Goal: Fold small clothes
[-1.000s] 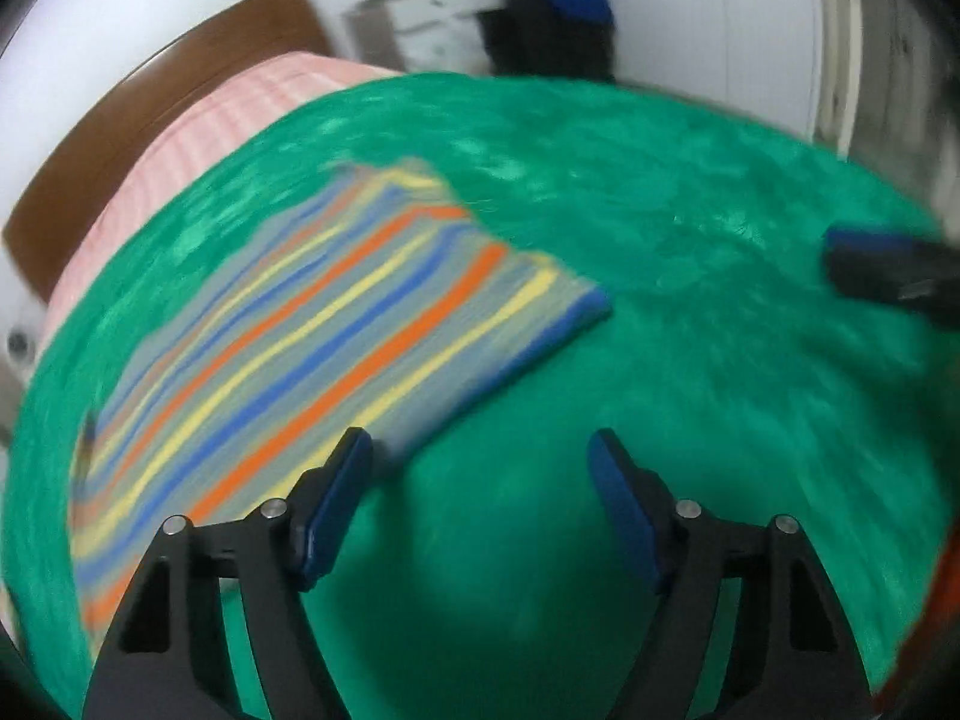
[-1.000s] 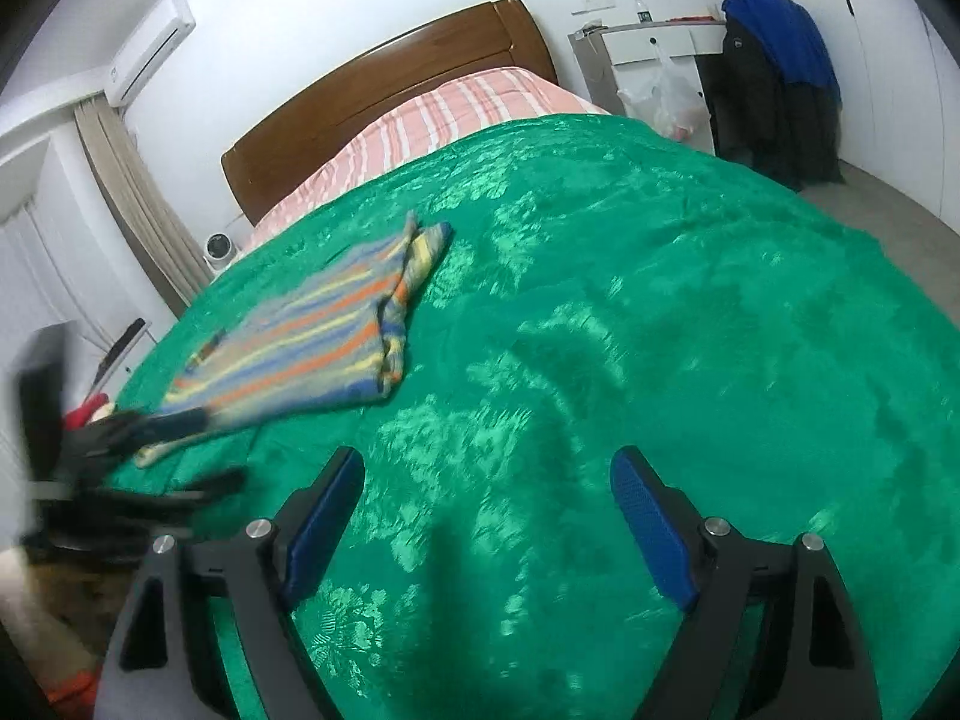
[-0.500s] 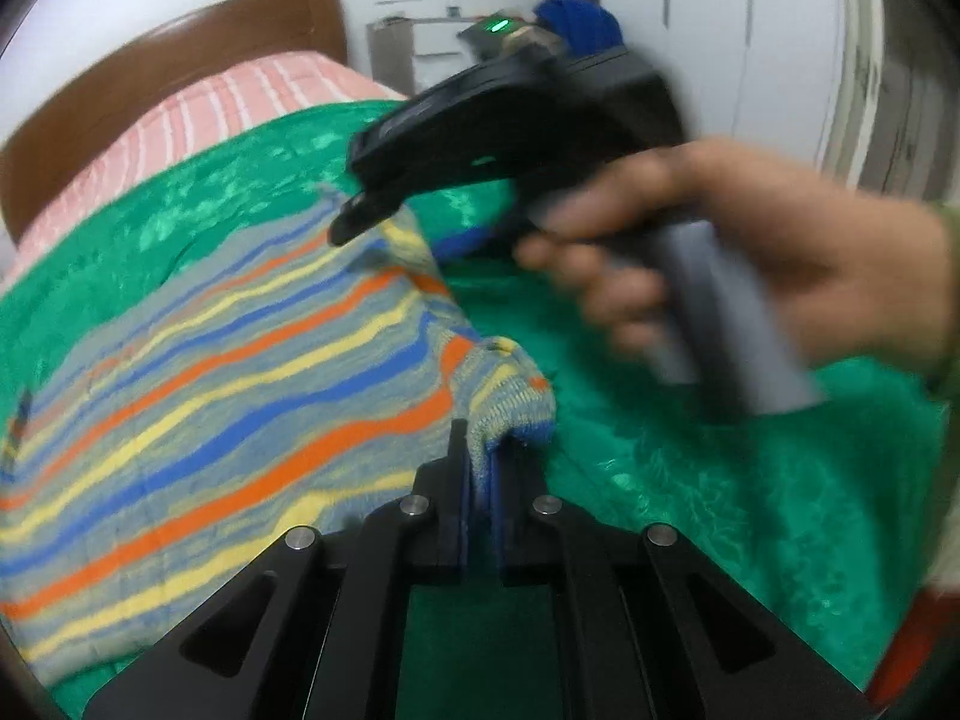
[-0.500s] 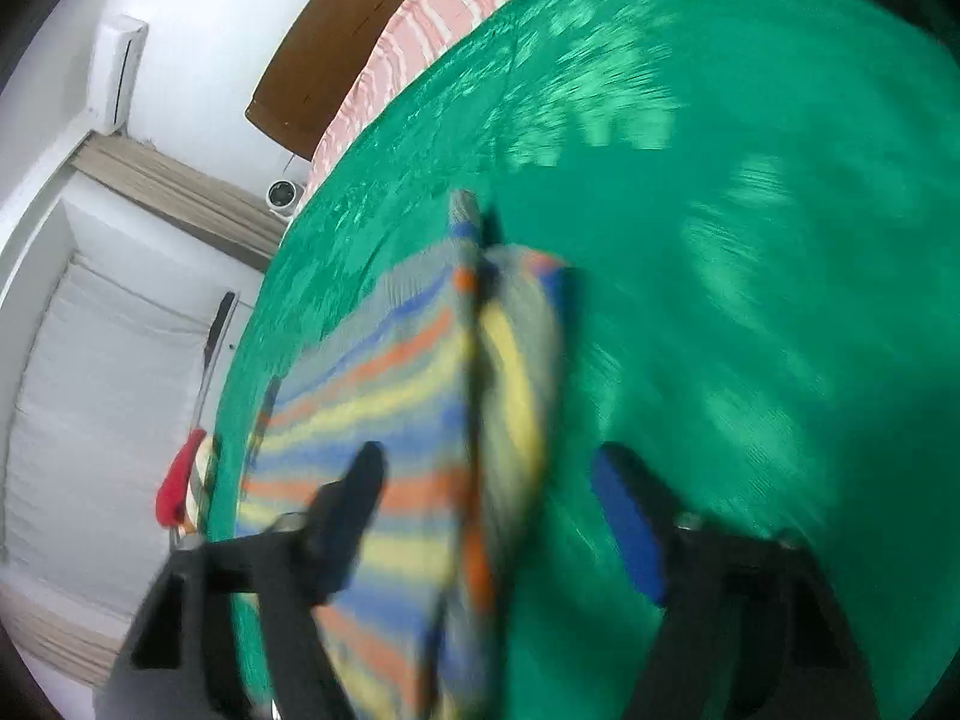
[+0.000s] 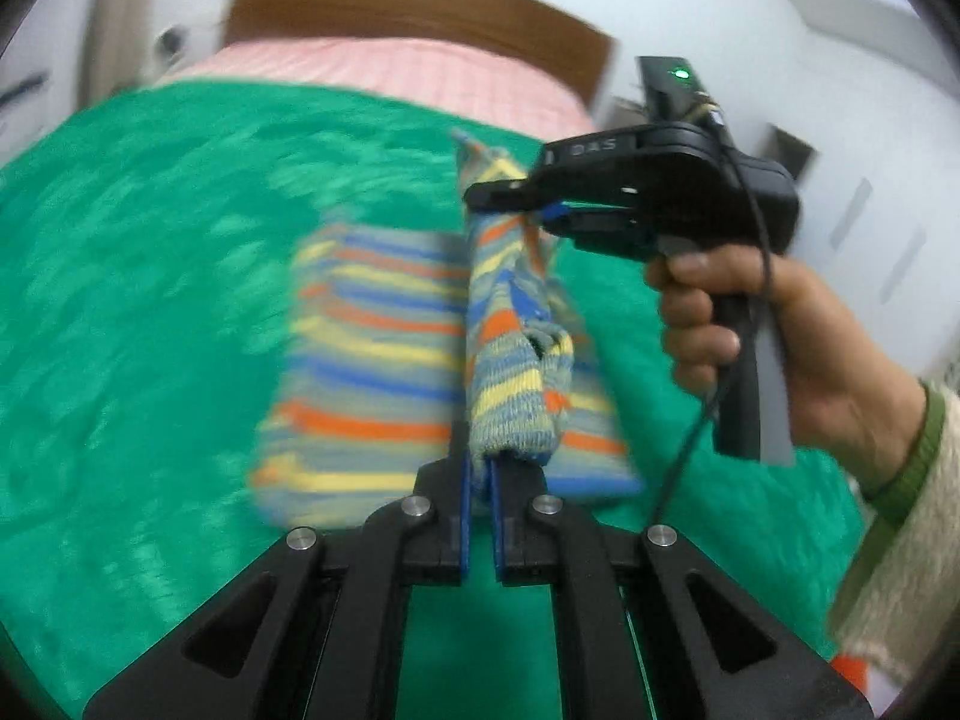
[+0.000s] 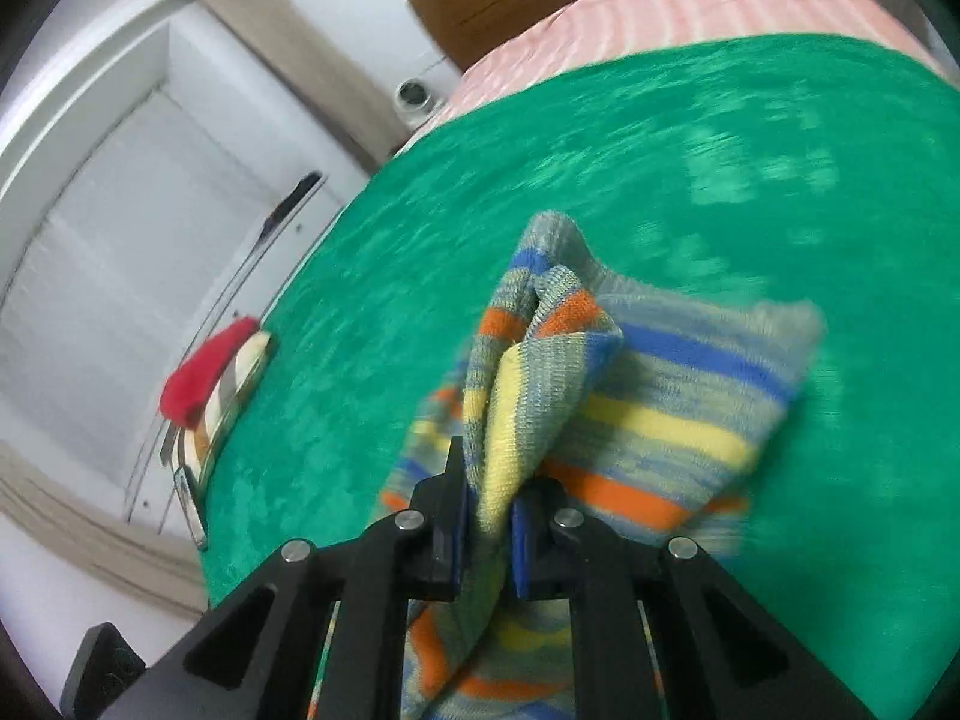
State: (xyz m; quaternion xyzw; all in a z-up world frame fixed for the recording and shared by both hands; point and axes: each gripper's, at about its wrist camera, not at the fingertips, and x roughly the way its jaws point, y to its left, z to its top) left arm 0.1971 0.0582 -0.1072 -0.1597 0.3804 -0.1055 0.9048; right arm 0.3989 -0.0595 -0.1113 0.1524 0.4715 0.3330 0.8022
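Observation:
A small striped knit garment with blue, yellow and orange bands lies partly on the green bedspread. My left gripper is shut on its near edge, which is lifted off the bed. My right gripper, held in a hand, is shut on the far end of the same lifted edge. In the right wrist view the right gripper pinches a bunched fold of the garment, and the rest hangs and spreads to the right over the bedspread.
A pink striped sheet and a brown headboard lie at the far end of the bed. Red and striped folded items sit at the bed's left edge. A white window and curtain stand beyond.
Both grippers went from open above the bed to shut on the garment's edge. The edge has been lifted and carried over the rest of the garment.

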